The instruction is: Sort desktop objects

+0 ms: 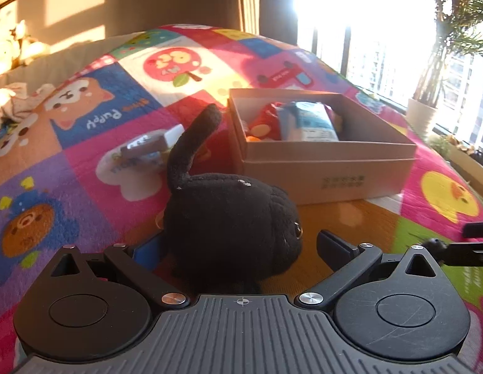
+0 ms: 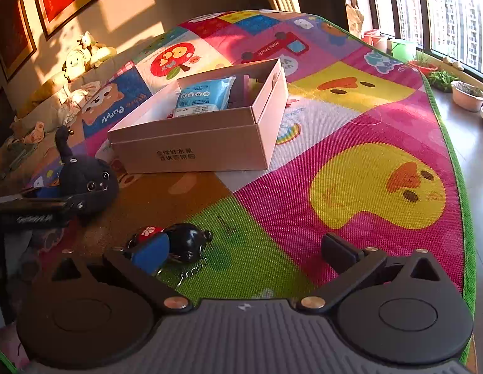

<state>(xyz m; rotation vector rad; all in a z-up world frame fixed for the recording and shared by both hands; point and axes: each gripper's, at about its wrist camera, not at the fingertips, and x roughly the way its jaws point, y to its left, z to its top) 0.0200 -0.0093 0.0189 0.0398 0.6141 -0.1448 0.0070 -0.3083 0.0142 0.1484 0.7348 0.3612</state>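
A black plush cat (image 1: 229, 227) with an upright tail lies on the colourful mat between the fingers of my open left gripper (image 1: 241, 249); it also shows in the right wrist view (image 2: 85, 180). Behind it stands an open cardboard box (image 1: 328, 168) holding a blue-white packet (image 1: 310, 121) and a red item (image 1: 266, 121). The box also shows in the right wrist view (image 2: 197, 149). My right gripper (image 2: 244, 252) is open, with a black round keychain toy (image 2: 185, 243) by its left finger. A small brown-white packet (image 1: 151, 145) lies left of the box.
The play mat (image 2: 366, 143) covers the surface, its green edge at the right. Plush toys (image 2: 82, 56) sit against the far wall. Plant pots (image 2: 467, 95) stand by the window. Crumpled cloth (image 1: 13, 103) lies at far left.
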